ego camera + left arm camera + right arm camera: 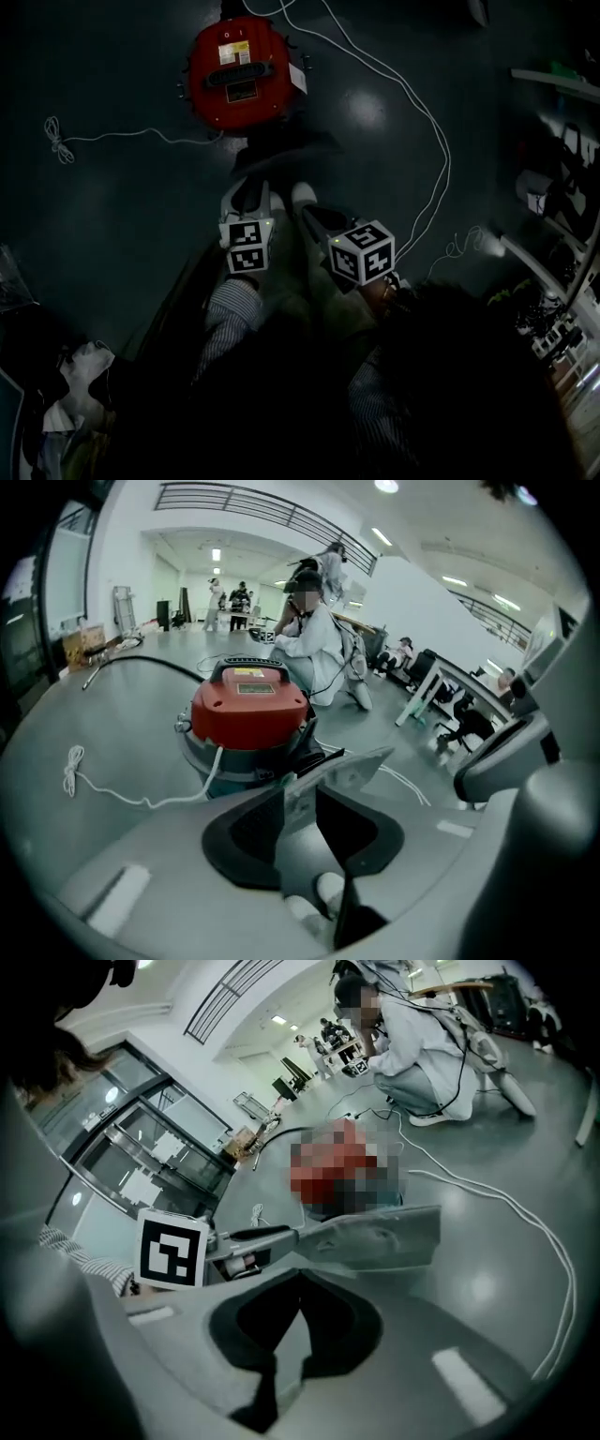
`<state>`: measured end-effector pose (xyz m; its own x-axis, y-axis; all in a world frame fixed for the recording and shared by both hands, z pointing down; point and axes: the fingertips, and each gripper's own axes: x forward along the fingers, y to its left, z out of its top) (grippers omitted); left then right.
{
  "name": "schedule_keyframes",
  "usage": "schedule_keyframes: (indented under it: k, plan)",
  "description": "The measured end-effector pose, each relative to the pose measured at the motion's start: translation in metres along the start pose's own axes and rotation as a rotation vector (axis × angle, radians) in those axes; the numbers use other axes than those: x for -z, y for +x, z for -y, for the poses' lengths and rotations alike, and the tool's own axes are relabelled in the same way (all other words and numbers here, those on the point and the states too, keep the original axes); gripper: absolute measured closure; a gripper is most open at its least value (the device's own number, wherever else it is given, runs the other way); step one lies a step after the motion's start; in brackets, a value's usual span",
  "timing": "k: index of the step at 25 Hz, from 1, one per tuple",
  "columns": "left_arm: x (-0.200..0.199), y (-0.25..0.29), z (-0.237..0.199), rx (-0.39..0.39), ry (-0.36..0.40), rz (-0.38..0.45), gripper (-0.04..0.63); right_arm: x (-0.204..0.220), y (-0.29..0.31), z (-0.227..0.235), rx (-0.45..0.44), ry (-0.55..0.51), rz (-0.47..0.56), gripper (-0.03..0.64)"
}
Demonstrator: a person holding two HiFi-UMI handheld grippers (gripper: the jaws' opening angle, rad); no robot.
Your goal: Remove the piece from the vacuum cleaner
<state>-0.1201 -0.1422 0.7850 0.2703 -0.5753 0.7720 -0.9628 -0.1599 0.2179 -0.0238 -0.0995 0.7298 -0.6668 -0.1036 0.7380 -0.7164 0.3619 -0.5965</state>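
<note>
left gripper (300,797): jaws apart, nothing clamped. Only floor and the person's shoes (323,892) show through the gap. Looks set wide to take hold of something.
right gripper (300,1281): pads together at the tips, empty. It sits just beside the left one, likely on standby.
both grippers: low and side by side, pointed toward the vacuum, and neither touches it.
vacuum cleaner (239,73): red-topped canister, upright on the floor (112,234), ahead of both grippers and apart from them.
piece: cannot tell which part is meant. No loose part sits in either jaw.
white cord (417,122): loops over the floor right of the vacuum. Could snag a reach from that side.
stage (judged): approach, piece not yet in hand.
next (judged): bring the open left jaws up to the canister.
</note>
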Motion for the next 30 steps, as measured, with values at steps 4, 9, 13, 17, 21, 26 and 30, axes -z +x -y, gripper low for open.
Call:
schedule_keyframes:
  k: [4, 9, 13, 17, 21, 26, 30]
  plan:
    - [0.003, 0.019, -0.006, 0.012, 0.215, -0.045, 0.456, 0.007, 0.006, 0.001, -0.024, 0.032, -0.018, 0.615]
    - [0.015, 0.043, -0.011, 0.069, 0.356, -0.182, 0.451, 0.015, 0.011, 0.001, -0.043, 0.085, -0.042, 0.615]
    - [0.025, 0.053, -0.006, 0.108, 0.455, -0.276, 0.509, 0.018, 0.011, 0.002, -0.047, 0.118, -0.051, 0.615]
    - [0.028, 0.052, 0.0, 0.146, 0.464, -0.33, 0.558, 0.017, 0.007, 0.004, -0.051, 0.154, -0.048, 0.615]
    - [0.032, 0.046, 0.009, 0.184, 0.487, -0.354, 0.566, 0.01, 0.0, 0.007, -0.039, 0.162, -0.03, 0.615]
    - [0.036, 0.039, 0.022, 0.208, 0.486, -0.358, 0.568, 0.006, -0.006, 0.013, -0.028, 0.172, -0.011, 0.615]
    - [0.046, 0.033, 0.039, 0.243, 0.48, -0.35, 0.568, 0.01, -0.009, 0.017, -0.021, 0.187, -0.005, 0.615]
